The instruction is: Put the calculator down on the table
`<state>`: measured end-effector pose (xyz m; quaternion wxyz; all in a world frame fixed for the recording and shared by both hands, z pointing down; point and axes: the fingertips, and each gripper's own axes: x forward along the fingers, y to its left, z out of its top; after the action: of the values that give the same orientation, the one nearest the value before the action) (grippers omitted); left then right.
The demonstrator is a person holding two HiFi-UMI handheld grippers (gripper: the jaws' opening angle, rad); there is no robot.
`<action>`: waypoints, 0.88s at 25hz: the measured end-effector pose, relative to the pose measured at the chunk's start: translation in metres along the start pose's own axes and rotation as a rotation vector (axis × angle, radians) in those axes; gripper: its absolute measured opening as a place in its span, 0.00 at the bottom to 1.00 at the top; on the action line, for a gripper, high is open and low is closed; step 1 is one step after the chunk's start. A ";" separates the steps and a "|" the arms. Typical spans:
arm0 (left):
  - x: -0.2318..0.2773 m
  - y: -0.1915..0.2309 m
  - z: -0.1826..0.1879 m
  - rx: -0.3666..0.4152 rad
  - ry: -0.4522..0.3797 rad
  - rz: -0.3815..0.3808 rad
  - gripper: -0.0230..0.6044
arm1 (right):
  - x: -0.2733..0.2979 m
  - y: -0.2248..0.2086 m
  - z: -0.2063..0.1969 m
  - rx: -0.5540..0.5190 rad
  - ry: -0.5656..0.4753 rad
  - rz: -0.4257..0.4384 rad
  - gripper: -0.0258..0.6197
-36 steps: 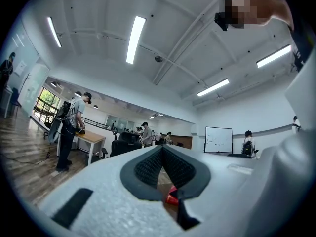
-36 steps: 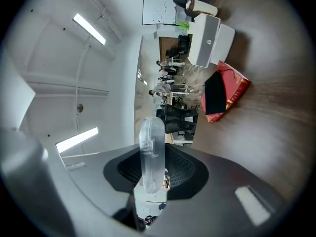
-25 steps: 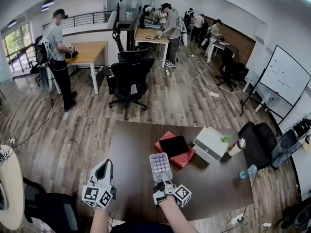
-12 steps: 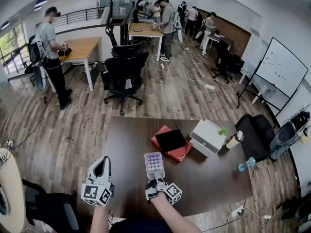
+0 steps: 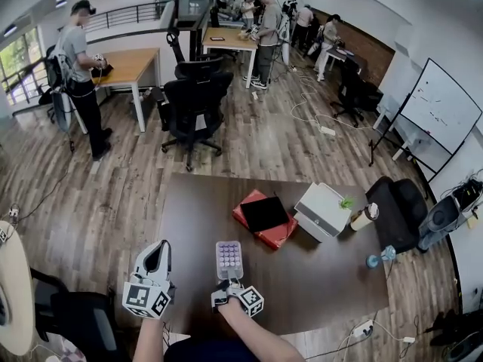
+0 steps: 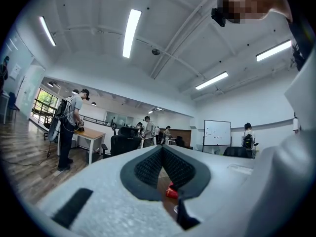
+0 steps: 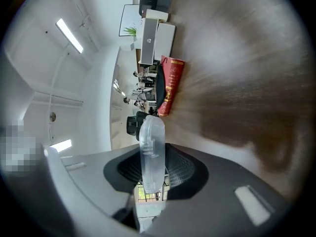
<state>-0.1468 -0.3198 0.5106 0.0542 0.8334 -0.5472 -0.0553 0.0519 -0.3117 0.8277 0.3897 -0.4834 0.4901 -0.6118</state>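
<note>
**CALCULATOR HELD LOW OVER NEAR EDGE OF TABLE**

Item: calculator (image 5: 229, 259), a small pale slab w/ rows of round lilac keys, face up in the head view. Edge-on in the right gripper view (image 7: 151, 152) it read as a thin, translucent, round-cornered case.

Location: over the near part of the dark brown table (image 5: 317, 277), approx. centre-left. Contact w/ the tabletop could not be confirmed.

Right gripper (image 5: 226, 283): pads clamped on the calculator's near end, far end projecting to 12 o'clock.

Left gripper (image 5: 160, 247): at 9 o'clock of the calculator, near but apart. Its own view (image 6: 162, 148) showed the pad tips pressed together, nothing between them.

Surroundings, taken from the calculator:
- Red book (image 5: 275, 236) at 1 o'clock, well apart, w/ a black tablet (image 5: 264, 213) lying on top.
- White box (image 5: 324, 210) at 2 o'clock, just beyond the book; a small green plant (image 5: 347, 202) at its far corner.
- Cup (image 5: 364, 217) and blue bottle (image 5: 379, 258) at 2–3 o'clock, near the table's right edge.
- Black office chair (image 5: 192, 104) at 12 o'clock, on the floor beyond the table.

Obstructions: nearest item to the calculator was the red book.
</note>
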 end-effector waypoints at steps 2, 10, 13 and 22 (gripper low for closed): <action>0.001 -0.001 -0.001 0.007 0.008 -0.001 0.03 | 0.002 -0.016 -0.005 -0.015 0.003 -0.031 0.22; 0.000 -0.008 -0.007 0.013 0.023 0.007 0.03 | 0.010 -0.048 -0.026 0.020 0.031 -0.073 0.21; 0.004 -0.008 -0.007 0.016 0.025 0.005 0.03 | 0.021 -0.051 -0.031 0.007 0.038 -0.085 0.21; -0.001 0.005 -0.015 0.009 0.046 0.036 0.03 | 0.045 -0.066 -0.031 -0.012 0.018 -0.118 0.21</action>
<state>-0.1496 -0.3209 0.5259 0.0639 0.8247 -0.5610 -0.0325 0.0118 -0.3330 0.8998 0.3457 -0.5082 0.4680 -0.6350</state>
